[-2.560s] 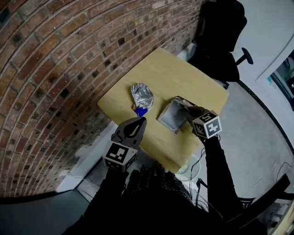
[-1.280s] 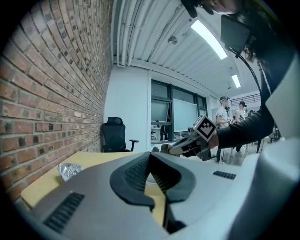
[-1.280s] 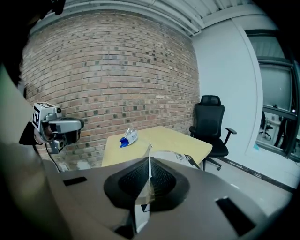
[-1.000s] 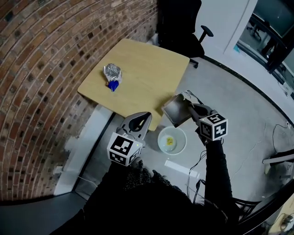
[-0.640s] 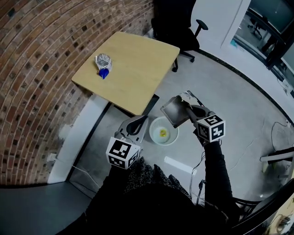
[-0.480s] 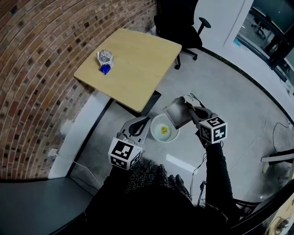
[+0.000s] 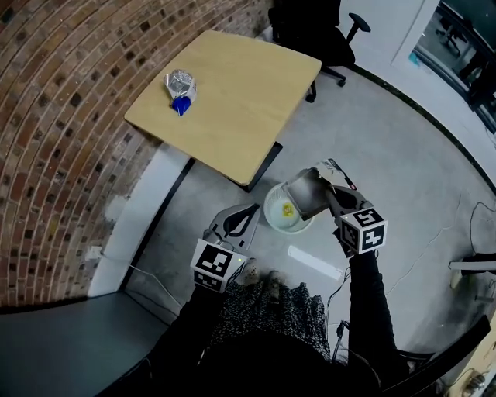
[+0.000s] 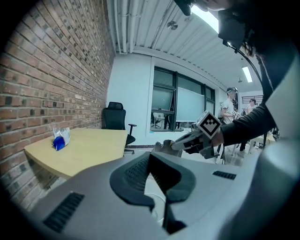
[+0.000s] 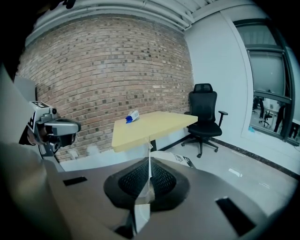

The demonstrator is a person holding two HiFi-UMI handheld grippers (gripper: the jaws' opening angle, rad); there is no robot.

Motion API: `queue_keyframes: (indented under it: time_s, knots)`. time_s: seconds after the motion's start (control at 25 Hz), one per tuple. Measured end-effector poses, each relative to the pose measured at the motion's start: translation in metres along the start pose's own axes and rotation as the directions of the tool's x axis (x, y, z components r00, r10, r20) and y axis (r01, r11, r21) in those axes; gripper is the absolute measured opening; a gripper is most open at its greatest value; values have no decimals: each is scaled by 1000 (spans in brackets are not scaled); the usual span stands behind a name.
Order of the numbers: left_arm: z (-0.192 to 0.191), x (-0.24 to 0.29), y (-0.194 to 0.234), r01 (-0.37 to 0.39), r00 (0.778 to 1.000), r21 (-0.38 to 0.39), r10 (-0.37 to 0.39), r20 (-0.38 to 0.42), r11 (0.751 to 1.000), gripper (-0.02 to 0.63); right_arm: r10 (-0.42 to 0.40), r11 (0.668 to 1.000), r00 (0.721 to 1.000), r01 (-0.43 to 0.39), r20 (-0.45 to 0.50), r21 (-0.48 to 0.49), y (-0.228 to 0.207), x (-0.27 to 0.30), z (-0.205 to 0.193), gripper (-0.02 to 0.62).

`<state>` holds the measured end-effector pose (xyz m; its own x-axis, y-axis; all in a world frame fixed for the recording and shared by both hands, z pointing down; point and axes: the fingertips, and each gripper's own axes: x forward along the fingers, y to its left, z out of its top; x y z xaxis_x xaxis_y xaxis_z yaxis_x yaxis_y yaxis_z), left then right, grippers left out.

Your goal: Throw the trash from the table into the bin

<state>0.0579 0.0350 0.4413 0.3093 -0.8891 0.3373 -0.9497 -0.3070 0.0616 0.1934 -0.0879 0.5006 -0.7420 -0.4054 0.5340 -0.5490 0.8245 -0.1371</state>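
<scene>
Over the bin: right tongs [image 7: 324, 188] hold a flat grey packet [image 7: 302, 194], which in the head view overlaps the right side of the bin's rim.
Right tongs: clamped together on the packet; the right gripper view shows its thin edge [image 9: 149, 161] standing upright between the pads.
Left tongs: [image 7: 246, 214] low at the left of the bin, apart from it; pads meet at the tips [image 8: 151, 158] with nothing gripped.
Bin: round and white [image 7: 271, 222], on the grey floor just near of the counter's near corner; a small yellow scrap [image 7: 287, 208] lies inside.
Counter: pale wood, square [image 7: 232, 101], far and left of the bin, one side against the brick wall [image 7: 54, 116].
Trash on the counter: crumpled silver wrapper with a blue part [image 7: 180, 84], alone near the counter's left edge by the wall; also seen from the left gripper view [image 8: 61, 137] and the right gripper view [image 9: 132, 116].
Beyond the counter: black office chair [image 7: 310, 19] at its far side.
</scene>
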Motion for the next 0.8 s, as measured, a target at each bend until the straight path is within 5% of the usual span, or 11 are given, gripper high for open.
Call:
queue_keyframes:
  time_s: [0.8]
  knots:
    - [-162,83,31,88,990,-12,-89,-113,996,8,-32,988,996,44,-82,148,-12,120,-146,12]
